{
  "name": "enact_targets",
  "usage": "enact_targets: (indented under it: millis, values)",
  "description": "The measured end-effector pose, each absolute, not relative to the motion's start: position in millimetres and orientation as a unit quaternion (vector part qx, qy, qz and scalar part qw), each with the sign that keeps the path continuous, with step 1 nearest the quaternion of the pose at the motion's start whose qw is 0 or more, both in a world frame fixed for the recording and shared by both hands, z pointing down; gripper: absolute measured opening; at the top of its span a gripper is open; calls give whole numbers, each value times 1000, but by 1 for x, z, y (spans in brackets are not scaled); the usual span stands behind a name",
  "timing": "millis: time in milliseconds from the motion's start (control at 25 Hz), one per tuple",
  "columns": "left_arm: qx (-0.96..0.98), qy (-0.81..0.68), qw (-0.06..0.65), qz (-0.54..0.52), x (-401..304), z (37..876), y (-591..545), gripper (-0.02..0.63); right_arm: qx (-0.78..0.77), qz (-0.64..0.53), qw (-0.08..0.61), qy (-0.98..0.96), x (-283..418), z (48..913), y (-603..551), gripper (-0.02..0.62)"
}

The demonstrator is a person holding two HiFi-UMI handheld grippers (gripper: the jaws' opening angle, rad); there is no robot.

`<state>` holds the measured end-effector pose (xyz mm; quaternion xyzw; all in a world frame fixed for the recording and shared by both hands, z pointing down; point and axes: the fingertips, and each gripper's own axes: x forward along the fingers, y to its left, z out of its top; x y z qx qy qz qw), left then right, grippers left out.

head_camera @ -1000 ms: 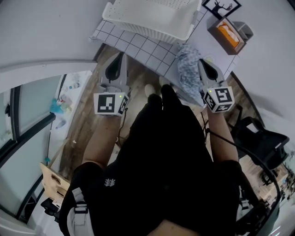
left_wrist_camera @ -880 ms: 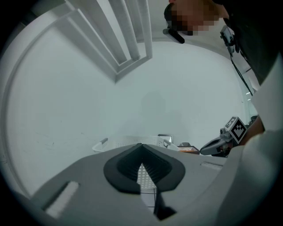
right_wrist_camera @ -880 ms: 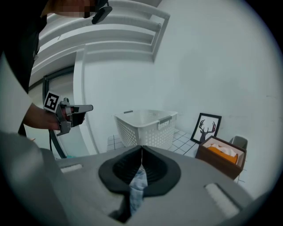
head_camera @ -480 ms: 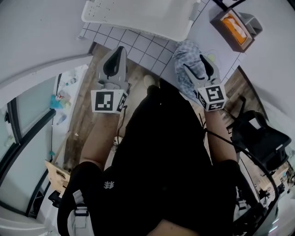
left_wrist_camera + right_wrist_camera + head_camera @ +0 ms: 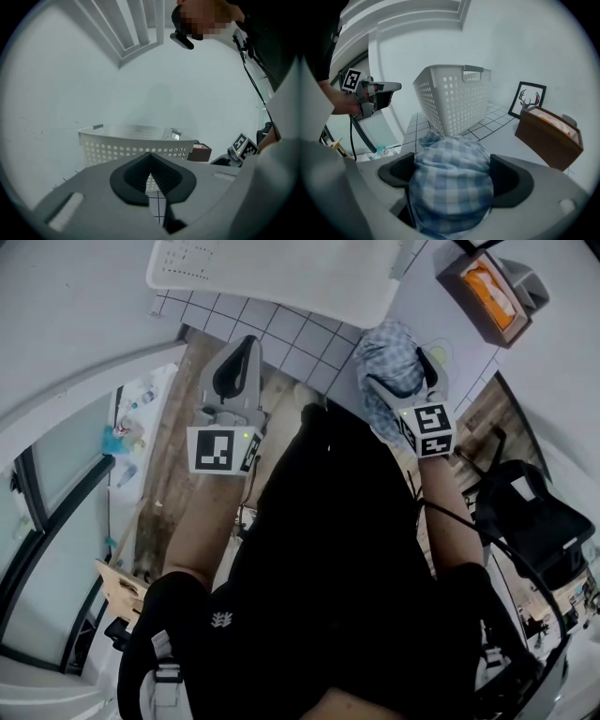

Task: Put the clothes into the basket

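A white perforated basket stands on the white tiled table ahead of me. A bunched blue-and-white checked cloth lies between the jaws of my right gripper at the table's near edge, short of the basket. Those jaws are opening and stand wide on either side of the bundle. My left gripper hovers to the left near the table edge, shut and empty, pointing at the basket.
A brown box with orange contents stands right of the basket. A framed deer picture leans on the wall behind it. A black chair is at my right. Wooden floor and a glass door lie to the left.
The right gripper's jaws have spread apart around the checked cloth and it has moved slightly forward toward the basket. The left gripper has barely moved.
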<state>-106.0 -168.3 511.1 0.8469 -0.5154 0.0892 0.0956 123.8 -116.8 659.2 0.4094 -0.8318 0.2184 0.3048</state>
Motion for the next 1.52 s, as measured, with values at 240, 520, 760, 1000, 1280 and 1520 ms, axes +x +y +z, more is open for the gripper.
enact_targets:
  millis: [240,520,760,1000,1280,1520]
  values:
    - [841,-522,101,101,-109,520,-163,3,399,234,313,-830,125,682,-120,495]
    - [836,-528,103,107,-107,521,-158,5,387,260,301,-832,127,688,-122,418]
    - [835,-531,98,106,-105,513,-155,3,389,260,292,-834,130,677,-124,259]
    - [836,-532,87,102,-98,497,-155,3,399,242,279,-839,134,655,-123,182]
    - [839,-533,71,85,-94,469,-157,3,421,215,266,-840,144,619,-130,167]
    - [830,-545,68,94,-96,454,-163,3,441,192,247,-841,154,585,-139,167]
